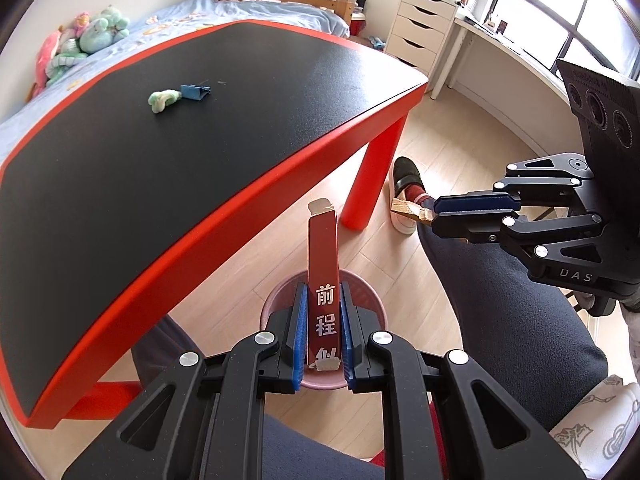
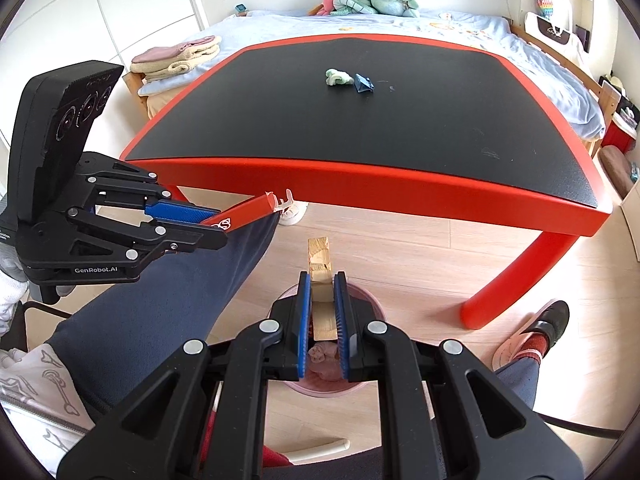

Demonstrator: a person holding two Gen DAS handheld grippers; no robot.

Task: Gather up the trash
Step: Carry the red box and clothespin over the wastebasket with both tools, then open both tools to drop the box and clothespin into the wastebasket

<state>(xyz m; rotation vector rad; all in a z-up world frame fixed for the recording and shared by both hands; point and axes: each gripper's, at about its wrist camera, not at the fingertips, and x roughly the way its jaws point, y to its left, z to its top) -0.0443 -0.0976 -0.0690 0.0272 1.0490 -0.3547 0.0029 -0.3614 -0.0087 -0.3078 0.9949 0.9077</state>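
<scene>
My left gripper [image 1: 323, 300] is shut on a long red box [image 1: 322, 256] with white characters, held above a pink bin [image 1: 368, 300] on the floor. It also shows in the right wrist view [image 2: 218, 222], with the red box [image 2: 250, 210] sticking out. My right gripper [image 2: 320, 284] is shut on a broken piece of wood [image 2: 319, 258] above the pink bin [image 2: 360, 290], which holds crumpled paper. It shows in the left wrist view [image 1: 434, 210] too, holding the wood [image 1: 408, 208]. A green crumpled wad [image 2: 338, 77] and a blue scrap [image 2: 363, 83] lie on the table.
The red-edged black table [image 2: 360, 176] stands just beyond the bin, its leg [image 1: 370, 184] close by. The person's legs and shoes [image 2: 536, 332] flank the bin. A bed [image 2: 400, 24] with plush toys lies behind the table; white drawers [image 1: 420, 28] stand at right.
</scene>
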